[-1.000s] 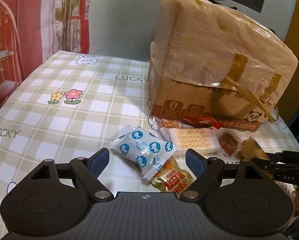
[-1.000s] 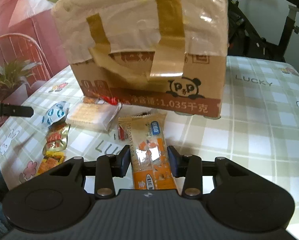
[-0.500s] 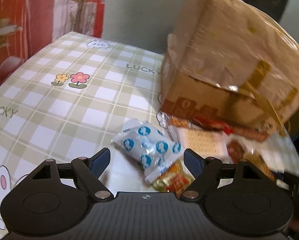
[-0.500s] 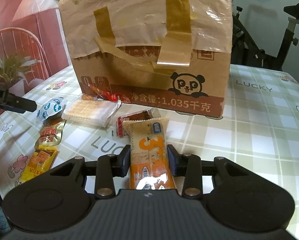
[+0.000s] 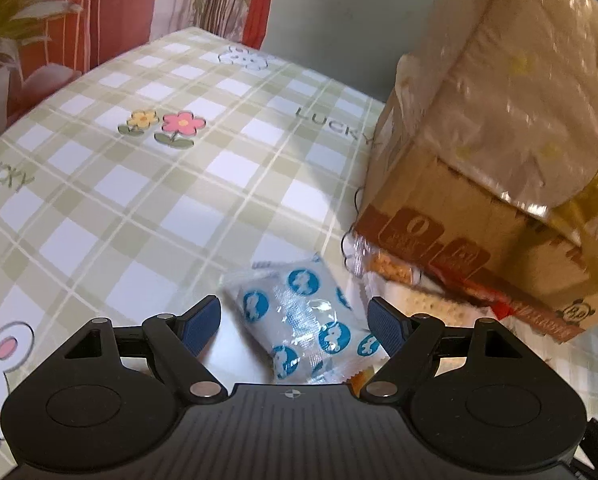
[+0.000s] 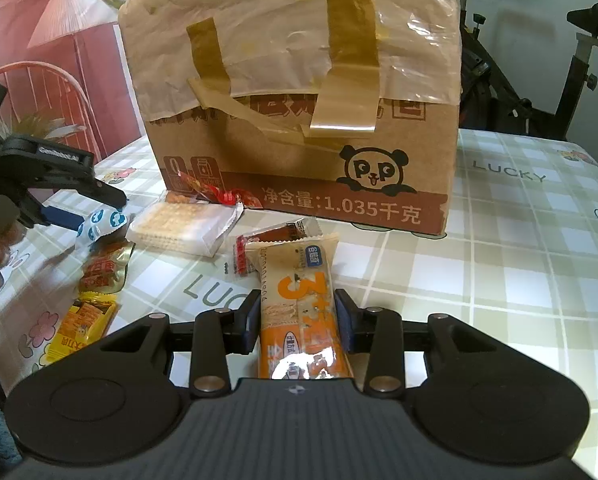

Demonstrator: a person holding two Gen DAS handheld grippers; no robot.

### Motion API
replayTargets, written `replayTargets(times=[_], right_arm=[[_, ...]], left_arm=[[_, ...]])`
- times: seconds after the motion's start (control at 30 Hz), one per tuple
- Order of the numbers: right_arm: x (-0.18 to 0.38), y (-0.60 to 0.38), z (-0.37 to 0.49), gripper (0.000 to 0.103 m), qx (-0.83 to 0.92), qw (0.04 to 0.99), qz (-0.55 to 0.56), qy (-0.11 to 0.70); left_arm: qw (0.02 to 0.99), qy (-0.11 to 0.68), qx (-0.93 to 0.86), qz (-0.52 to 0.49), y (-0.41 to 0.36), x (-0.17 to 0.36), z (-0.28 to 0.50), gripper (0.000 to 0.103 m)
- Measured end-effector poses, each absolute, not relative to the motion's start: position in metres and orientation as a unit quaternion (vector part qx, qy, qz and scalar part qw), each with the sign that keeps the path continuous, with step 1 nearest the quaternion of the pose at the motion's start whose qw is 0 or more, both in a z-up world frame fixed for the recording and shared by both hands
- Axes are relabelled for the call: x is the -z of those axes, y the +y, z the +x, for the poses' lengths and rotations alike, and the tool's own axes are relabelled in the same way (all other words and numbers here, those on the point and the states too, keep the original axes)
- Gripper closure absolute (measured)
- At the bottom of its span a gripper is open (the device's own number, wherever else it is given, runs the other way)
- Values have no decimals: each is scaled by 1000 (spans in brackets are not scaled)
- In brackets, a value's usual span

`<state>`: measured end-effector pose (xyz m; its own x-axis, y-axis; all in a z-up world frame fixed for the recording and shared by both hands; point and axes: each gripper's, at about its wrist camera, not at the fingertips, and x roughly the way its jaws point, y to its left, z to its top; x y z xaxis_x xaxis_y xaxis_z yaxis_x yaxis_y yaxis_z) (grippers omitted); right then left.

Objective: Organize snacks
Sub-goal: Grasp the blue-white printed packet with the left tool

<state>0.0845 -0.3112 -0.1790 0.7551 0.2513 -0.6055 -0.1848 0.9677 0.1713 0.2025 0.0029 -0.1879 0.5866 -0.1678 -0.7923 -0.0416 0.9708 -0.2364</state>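
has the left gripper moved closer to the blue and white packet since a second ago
Yes. Against the flower print on the tablecloth, the left gripper has advanced and dropped; the blue and white packet now lies between its open fingers, untouched.

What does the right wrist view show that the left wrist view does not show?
Only the right wrist view: the right tool shut on an orange snack bar, a yellow packet, and an exercise bike.
Only the left wrist view: the printed flowers on the tablecloth.
Both: the cardboard box, the blue-dotted white packet between the open left tool's fingers, and the cracker pack.
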Motion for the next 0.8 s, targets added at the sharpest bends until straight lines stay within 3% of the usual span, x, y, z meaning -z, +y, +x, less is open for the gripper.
replayTargets(times=[0.03,0.07,0.13,0.2,0.8], right_arm=[[179,-311,84,63,-117,935,52,330],[179,-312,85,63,-117,935,53,330],[179,-312,84,63,-117,935,55,330],[179,-312,84,63,-117,935,56,329],[179,-314,84,63,-116,935,67,328]], left_arm=[[886,448,39,-112,3,188,202,27],[888,443,50,-110,4,189,200,41],[892,436,58,-106,7,190,197,45],[896,426,64,-109,12,189,192,55],[905,403,97,-92,16,172,162,56]])
